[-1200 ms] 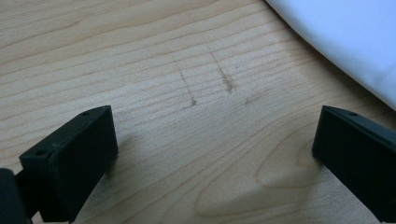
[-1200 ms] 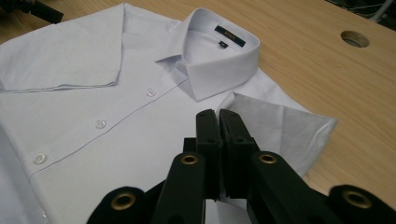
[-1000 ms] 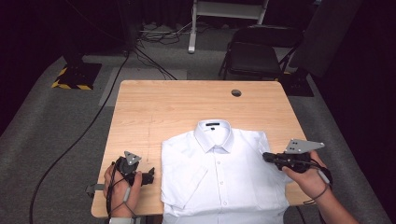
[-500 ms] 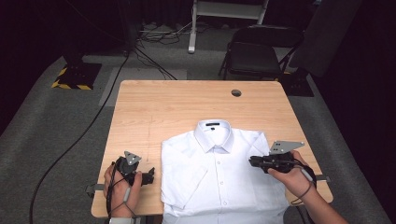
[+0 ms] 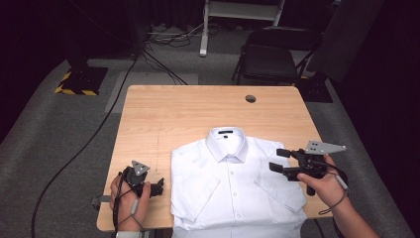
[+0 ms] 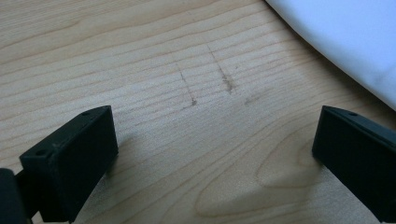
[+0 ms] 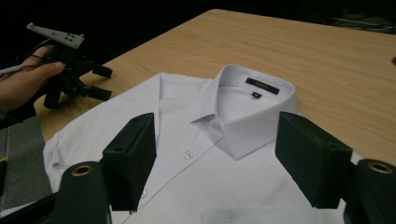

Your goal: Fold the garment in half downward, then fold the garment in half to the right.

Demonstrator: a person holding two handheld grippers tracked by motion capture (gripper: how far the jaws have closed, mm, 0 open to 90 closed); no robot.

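High view: white shirt [image 5: 236, 193] lies flat, buttoned, collar up

No writing can be read. The white shirt [image 7: 201, 154] bears a dark label [image 7: 262, 85] inside its collar, at twelve o'clock on the garment, its gold marks too small to make out.
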